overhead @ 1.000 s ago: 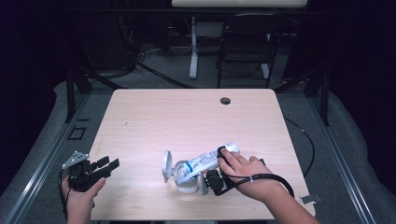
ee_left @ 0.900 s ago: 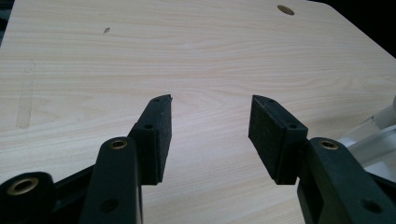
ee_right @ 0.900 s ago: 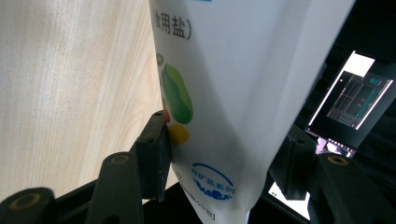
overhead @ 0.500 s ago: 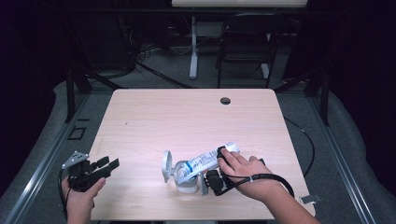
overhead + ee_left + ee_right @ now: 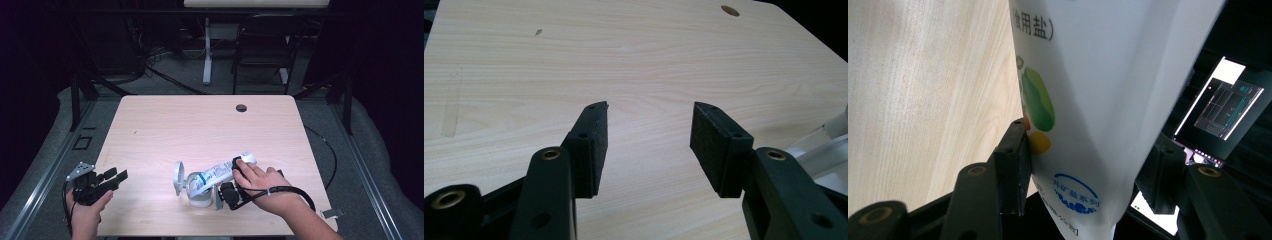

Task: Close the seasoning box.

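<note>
so the salt bag (image 5: 220, 172) is clamped in the right tool (image 5: 227, 192) near its bottom end, pads pressed on both faces in the right gripper view, and it's held over a small white bowl (image 5: 196, 192) near the front of the desk (image 5: 200, 125). the bag's long axis is laid low, running from the white end (image 5: 246, 159) under the hand, at the right and farther back, down-left toward the bowl, which looks like the pouring end. the likely trouble: the film is slick and soft, so it could slide or fold in the grip, and salt could be dumped past the rim. the left tool (image 5: 107, 180) is held apart with nothing in it, at the desk's left front, so the bowl isn't steadied and could be knocked over.
</note>
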Demonstrator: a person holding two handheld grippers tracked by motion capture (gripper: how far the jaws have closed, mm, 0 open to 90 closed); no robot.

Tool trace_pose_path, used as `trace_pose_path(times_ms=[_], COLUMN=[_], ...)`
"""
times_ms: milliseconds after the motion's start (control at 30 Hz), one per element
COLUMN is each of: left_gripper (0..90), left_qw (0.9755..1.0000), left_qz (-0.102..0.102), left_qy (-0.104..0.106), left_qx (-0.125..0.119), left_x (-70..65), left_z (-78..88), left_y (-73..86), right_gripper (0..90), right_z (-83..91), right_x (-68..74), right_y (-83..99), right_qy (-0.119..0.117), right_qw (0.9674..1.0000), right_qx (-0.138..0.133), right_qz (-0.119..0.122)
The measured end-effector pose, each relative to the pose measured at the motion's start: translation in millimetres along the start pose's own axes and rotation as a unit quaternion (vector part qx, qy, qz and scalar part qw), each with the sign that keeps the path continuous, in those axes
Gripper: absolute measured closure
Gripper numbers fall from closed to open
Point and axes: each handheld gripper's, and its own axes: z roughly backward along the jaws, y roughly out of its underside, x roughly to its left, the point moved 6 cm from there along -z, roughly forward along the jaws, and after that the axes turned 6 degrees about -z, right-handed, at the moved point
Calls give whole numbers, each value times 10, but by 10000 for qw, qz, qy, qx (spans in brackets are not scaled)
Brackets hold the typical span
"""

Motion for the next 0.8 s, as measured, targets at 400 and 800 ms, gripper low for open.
trace_pose_path(times_ms=[400, 800], left_gripper=[497, 496], left_qw=[10000, 10000], left_qz=[10, 10], left_qy=[1, 2], left_qx=[6, -2], left_x=[2, 2], left_z=[-1, 0], left_y=[2, 0], right_gripper=[471, 477], right_z=[10, 14], right_x=[-3, -2], right_y=[-7, -4], right_qy=[35, 31], right_qw=[10000, 10000], right_qx=[8, 3], right_qz=[53, 55])
